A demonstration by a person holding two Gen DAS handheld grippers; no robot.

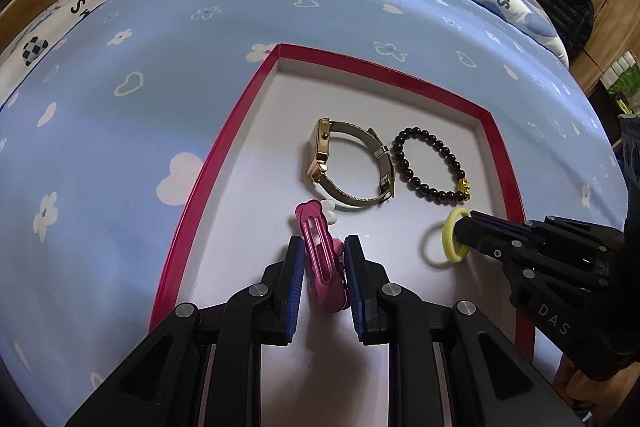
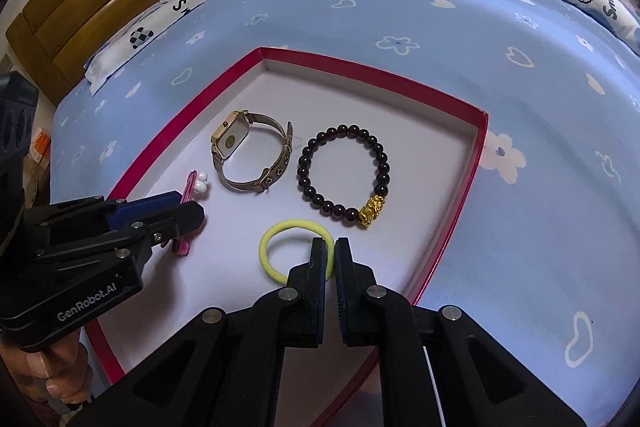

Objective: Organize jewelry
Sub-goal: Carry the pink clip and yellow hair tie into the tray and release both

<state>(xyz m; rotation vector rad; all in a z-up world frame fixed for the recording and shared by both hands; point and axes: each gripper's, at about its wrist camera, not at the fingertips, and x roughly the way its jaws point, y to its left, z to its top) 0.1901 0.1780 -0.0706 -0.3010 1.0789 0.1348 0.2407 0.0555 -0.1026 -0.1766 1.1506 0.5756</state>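
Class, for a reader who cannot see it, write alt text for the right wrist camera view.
The right gripper pinches a yellow hair tie lying in a shallow red-rimmed box on a blue flowered bedsheet. Beyond it lie a gold watch and a dark bead bracelet; at left, the left gripper holds a pink hair clip.

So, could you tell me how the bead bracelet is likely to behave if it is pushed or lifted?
The bracelet is separate round beads in a loop, so it would probably sag out of shape when lifted. Glossy beads may slip from a pinch. The gold charm likely weights that side.
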